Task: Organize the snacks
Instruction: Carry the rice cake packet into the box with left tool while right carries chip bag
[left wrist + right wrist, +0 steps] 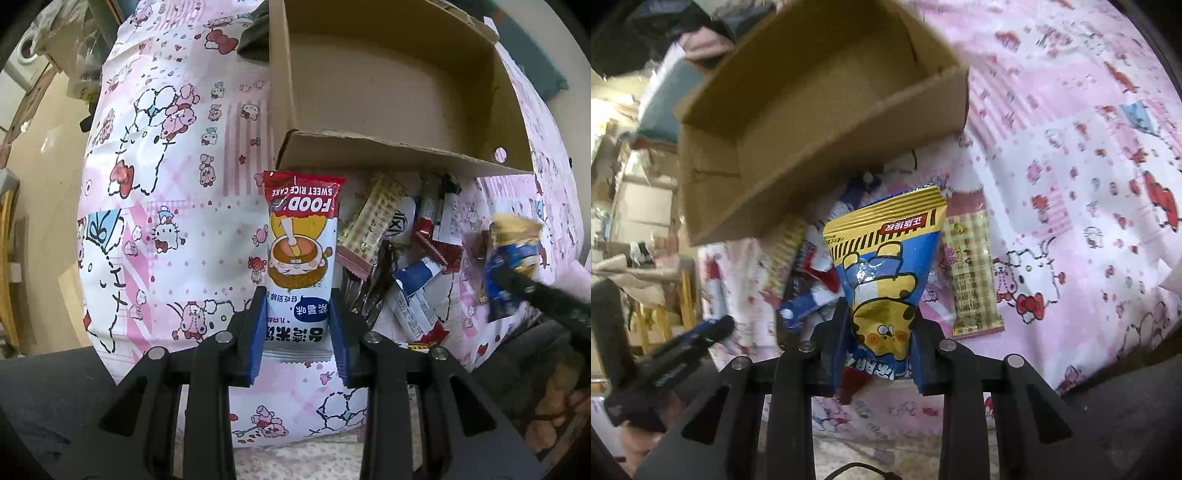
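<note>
My left gripper [300, 295] is shut on a white rice cake packet [301, 243] with a red top band, held above the pink cartoon tablecloth. My right gripper [879, 314] is shut on a blue and yellow snack bag [886, 266] with a cartoon tiger; the same bag [511, 258] shows blurred at the right of the left wrist view. An open cardboard box [388, 155] stands just beyond both packets, its inside bare. A pile of small snack packets [399, 254] lies in front of the box's near wall. The left gripper [683, 350] shows at the lower left of the right wrist view.
A tan checked wafer packet [973, 273] lies alone on the tablecloth [1089, 184] to the right of the held bag. Beyond the table's left edge are a floor, wooden furniture and clutter [44, 110]. A dark cloth [255, 33] lies behind the box.
</note>
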`<state>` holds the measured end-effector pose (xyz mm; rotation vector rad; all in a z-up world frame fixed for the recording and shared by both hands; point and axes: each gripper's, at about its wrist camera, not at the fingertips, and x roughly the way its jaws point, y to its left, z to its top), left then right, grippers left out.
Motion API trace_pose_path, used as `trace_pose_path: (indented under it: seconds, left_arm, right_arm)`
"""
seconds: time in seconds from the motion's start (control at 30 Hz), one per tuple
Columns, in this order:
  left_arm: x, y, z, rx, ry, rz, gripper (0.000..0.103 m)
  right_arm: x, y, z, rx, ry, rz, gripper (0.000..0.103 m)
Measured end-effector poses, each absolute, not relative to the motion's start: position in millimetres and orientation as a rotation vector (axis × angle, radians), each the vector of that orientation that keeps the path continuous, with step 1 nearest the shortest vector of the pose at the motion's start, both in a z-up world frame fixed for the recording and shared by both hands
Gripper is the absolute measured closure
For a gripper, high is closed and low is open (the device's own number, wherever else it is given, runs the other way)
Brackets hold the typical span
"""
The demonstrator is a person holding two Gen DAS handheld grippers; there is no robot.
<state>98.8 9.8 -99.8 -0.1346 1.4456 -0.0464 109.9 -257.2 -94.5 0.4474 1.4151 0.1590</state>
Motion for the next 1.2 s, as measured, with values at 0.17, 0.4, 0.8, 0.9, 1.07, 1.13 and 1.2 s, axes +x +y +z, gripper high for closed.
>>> trace_pose_path:
  seconds: [0.17, 0.4, 0.8, 0.9, 1.07, 1.13, 1.2]
  left_arm:
    - [95.0, 18.1, -93.2, -0.138, 1.415, 0.005, 0.076]
    - [81.0, 24.1, -58.0, -0.167, 1.304, 0.012, 0.076]
    - [101.5, 32.2, 14.2, -0.219, 1.109, -0.001, 0.076]
    - [111.8, 26.3, 23.3, -0.224, 1.086, -0.003, 0.076]
    - [127.7, 11.4, 35.3, -0.222, 1.048, -0.029, 0.076]
    - [136.0, 6.9, 35.7, -0.226, 1.05, -0.038, 0.076]
    - [144.2, 2.5, 35.4, -0.218, 1.051, -0.044, 0.076]
  right_arm:
    - [93.8, -262.4, -48.4, 0.422, 1.229, 0.143, 0.074]
    - [74.7, -273.9, -13.9, 0.503, 1.059, 0.238, 0.074]
    - [83.9, -278.4, 61.9, 0.596, 0.794, 0.403, 0.074]
    - [89.8, -277.3, 68.5, 0.555, 0.789, 0.379, 0.074]
    - [102.3, -282.3, 64.0, 0.586, 0.796, 0.375, 0.074]
    - [108.4, -281.8, 60.8, 0.595, 0.805, 0.375, 0.074]
    - [114.9, -279.2, 59.4, 0.578, 0.802, 0.373, 0.074]
